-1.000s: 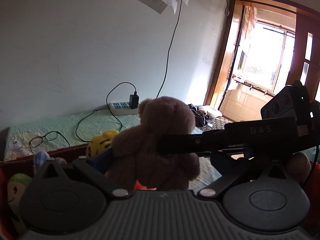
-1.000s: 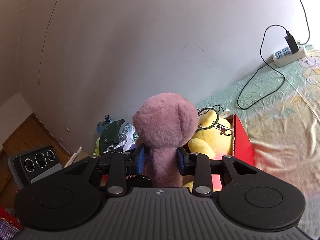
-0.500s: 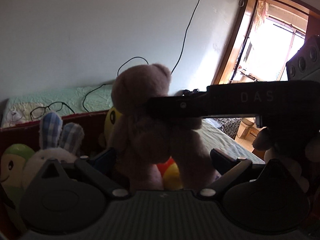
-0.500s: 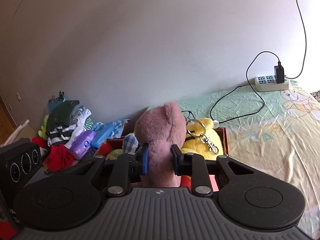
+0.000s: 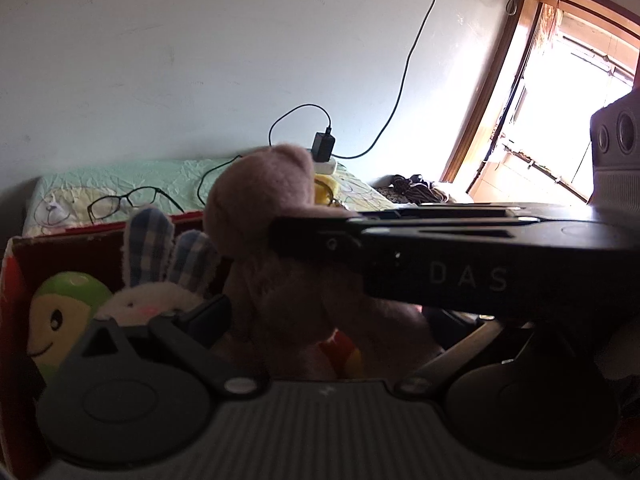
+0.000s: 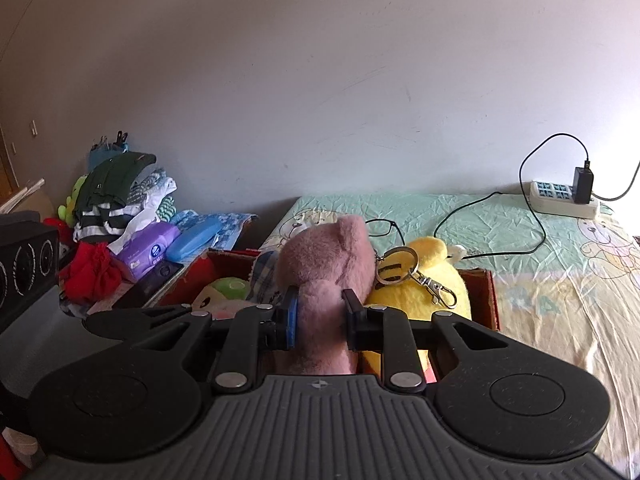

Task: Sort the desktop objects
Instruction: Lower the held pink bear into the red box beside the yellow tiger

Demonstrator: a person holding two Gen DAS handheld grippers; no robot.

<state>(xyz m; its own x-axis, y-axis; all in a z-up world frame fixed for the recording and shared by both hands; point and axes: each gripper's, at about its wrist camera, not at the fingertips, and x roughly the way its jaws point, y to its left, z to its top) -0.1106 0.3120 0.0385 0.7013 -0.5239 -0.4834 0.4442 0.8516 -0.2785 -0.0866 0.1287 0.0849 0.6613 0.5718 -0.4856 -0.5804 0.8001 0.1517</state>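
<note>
- Toy box [image 6: 489, 300], red, sits on the bed near its wall-side edge, already crowded with plush.
- Pink bear [image 6: 326, 264] hangs upright over it, against the yellow plush [image 6: 424, 280].
- Right gripper [image 6: 319, 318] is clamped on its body; release early and it may tip out.
- Left gripper [image 5: 320, 320] spread wide, empty, risks knocking the bear.

plush toys [image 6: 324, 264]: 4 | red box [image 6: 486, 300]: 1 | glasses [image 5: 120, 202]: 1 | power strip [image 6: 560, 200]: 1
</note>
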